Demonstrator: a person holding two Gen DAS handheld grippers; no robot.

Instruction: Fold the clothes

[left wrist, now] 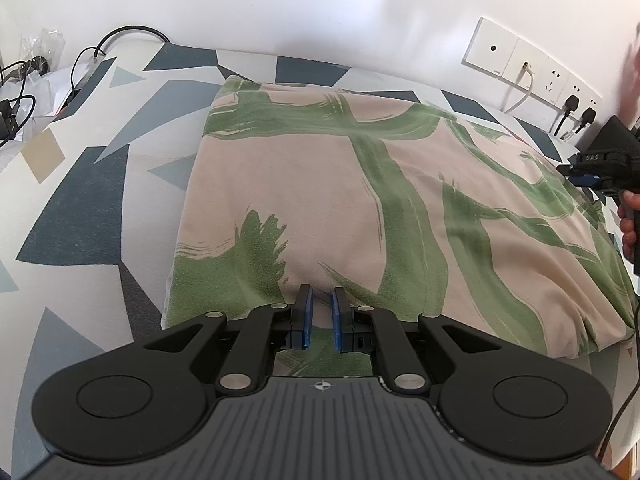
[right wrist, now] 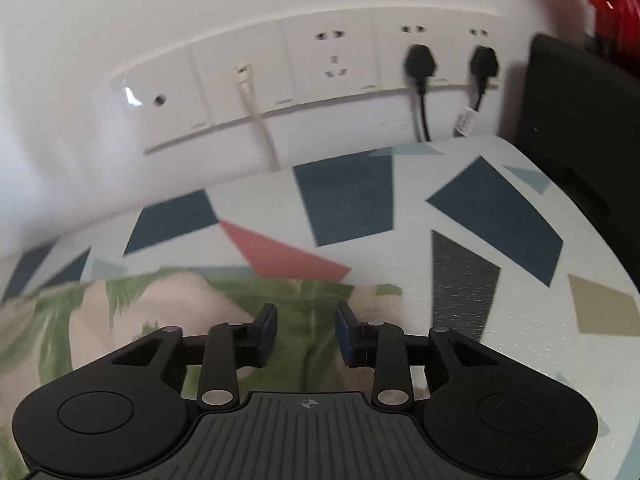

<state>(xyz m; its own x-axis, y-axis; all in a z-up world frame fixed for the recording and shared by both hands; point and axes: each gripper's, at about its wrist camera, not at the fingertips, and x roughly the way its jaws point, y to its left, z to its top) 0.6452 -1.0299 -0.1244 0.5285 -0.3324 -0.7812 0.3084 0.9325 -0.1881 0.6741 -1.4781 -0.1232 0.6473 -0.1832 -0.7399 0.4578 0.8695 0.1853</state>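
Garment (left wrist: 340,184): green/beige cloth, folded, laid flat on patterned bench (left wrist: 80,208).
Left gripper (left wrist: 321,302): jaws nearly closed, near hem pinched betw. blue pads.
Right gripper (right wrist: 306,322): jaws parted, nothing clamped; cloth corner seen under and betw. them.
Wall sockets (right wrist: 332,60): two black plugs inserted, behind bench.
Hand (left wrist: 630,220): seen at right edge on other gripper.

Only readable bit I'm seeing is on the right gripper (left wrist: 591,179) over in the left wrist view: white letters that are looking like "DAS", though it's small. The wall sockets (right wrist: 332,60) are showing tiny logos, too blurry to read.
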